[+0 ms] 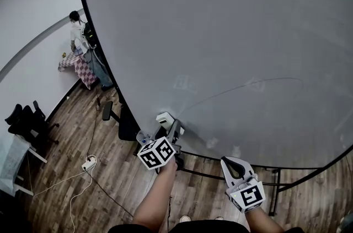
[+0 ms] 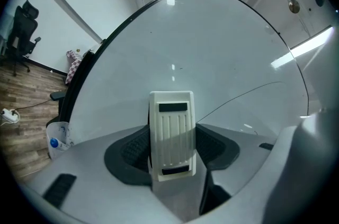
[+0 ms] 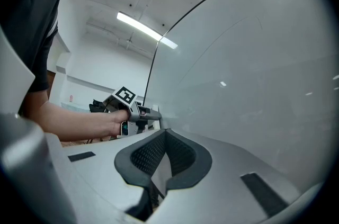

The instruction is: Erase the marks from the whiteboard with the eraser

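Note:
The large whiteboard (image 1: pixel 231 33) fills most of the head view. A thin, faint curved line (image 1: pixel 242 88) crosses its lower part, and faint smudges sit near its lower edge. My left gripper (image 1: pixel 171 128) is shut on a white ribbed eraser (image 1: pixel 164 118), held close to the board's lower left. In the left gripper view the eraser (image 2: pixel 170 133) stands upright between the jaws, with the line (image 2: pixel 238 97) on the board beyond. My right gripper (image 1: pixel 235 167) hangs lower and to the right, shut on nothing. Its jaws meet in the right gripper view (image 3: pixel 164 158), which also shows the left gripper (image 3: pixel 133 109).
A person (image 1: pixel 83 44) stands at the far left by a table with a checked cloth (image 1: pixel 77 68). Black office chairs (image 1: pixel 25 122) and a power strip (image 1: pixel 88 162) with cables are on the wooden floor. The board's black stand bar (image 1: pixel 276 172) runs below it.

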